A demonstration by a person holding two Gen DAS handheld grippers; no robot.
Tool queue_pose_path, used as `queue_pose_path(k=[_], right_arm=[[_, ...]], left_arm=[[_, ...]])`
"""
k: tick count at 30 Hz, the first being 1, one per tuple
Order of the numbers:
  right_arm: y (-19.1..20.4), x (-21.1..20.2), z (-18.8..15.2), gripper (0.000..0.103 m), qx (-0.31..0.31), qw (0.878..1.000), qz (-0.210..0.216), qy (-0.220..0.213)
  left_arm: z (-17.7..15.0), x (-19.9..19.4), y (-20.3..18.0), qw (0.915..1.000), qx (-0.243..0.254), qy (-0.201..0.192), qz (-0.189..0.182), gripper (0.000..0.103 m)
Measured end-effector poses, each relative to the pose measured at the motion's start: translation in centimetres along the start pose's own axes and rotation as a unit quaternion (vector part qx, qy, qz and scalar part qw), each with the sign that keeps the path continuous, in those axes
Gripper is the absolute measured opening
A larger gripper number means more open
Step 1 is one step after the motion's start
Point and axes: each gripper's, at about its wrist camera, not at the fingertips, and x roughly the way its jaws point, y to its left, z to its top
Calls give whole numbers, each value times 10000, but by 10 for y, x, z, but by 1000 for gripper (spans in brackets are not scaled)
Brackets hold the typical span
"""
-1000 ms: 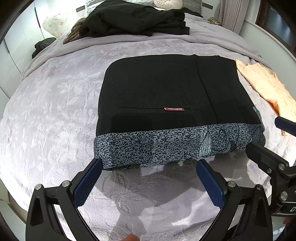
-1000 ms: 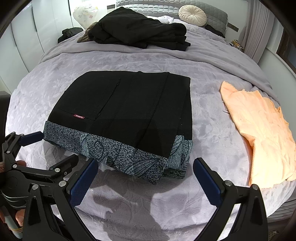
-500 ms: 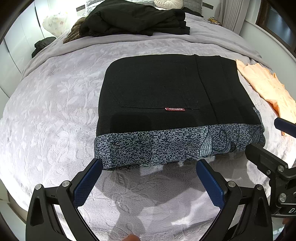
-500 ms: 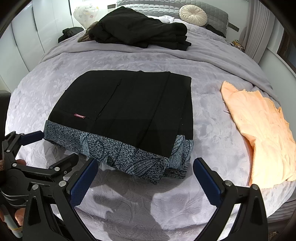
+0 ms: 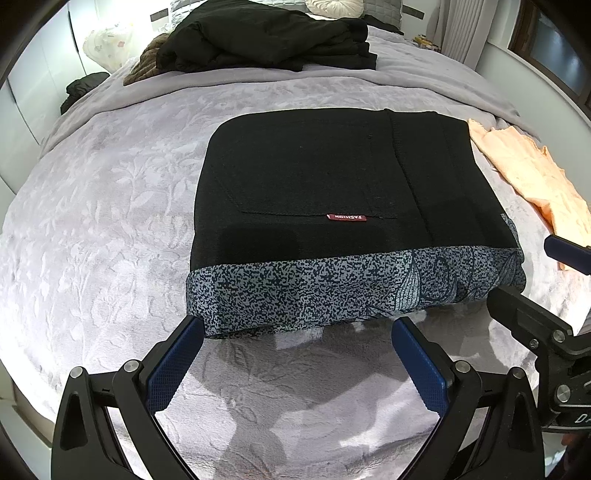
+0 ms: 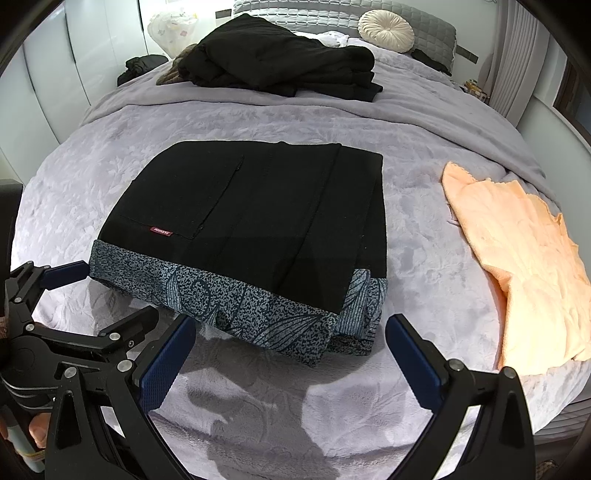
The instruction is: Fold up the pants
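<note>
The black pants (image 5: 332,184) (image 6: 258,214) lie folded in a flat rectangle on the grey bed, with a patterned blue-grey waistband along the near edge and a small red label on top. My left gripper (image 5: 297,332) hovers open just in front of the waistband, nothing between its blue pads. My right gripper (image 6: 290,334) is open too, close before the pants' near right corner, holding nothing. Each gripper shows at the edge of the other's view.
The bed (image 5: 92,221) has a grey floral cover. An orange cloth (image 6: 524,266) lies to the right of the pants. A heap of black clothes (image 6: 280,59) and a round cream cushion (image 6: 386,31) sit at the far end. White cupboards stand on the left.
Both views have drifted very slightly; the pants sit a touch higher in the frames. Both grippers stay open and the pants have not moved.
</note>
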Motion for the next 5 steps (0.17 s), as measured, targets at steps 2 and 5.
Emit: queue_pose_path(k=[2, 5], right_arm=[[-3, 1, -1, 103, -13, 10000, 18, 5], [-13, -1, -4, 103, -27, 10000, 36, -15]], left_arm=[[0, 0, 0, 10000, -34, 28, -67, 102], [1, -2, -3, 9999, -35, 86, -141, 102]])
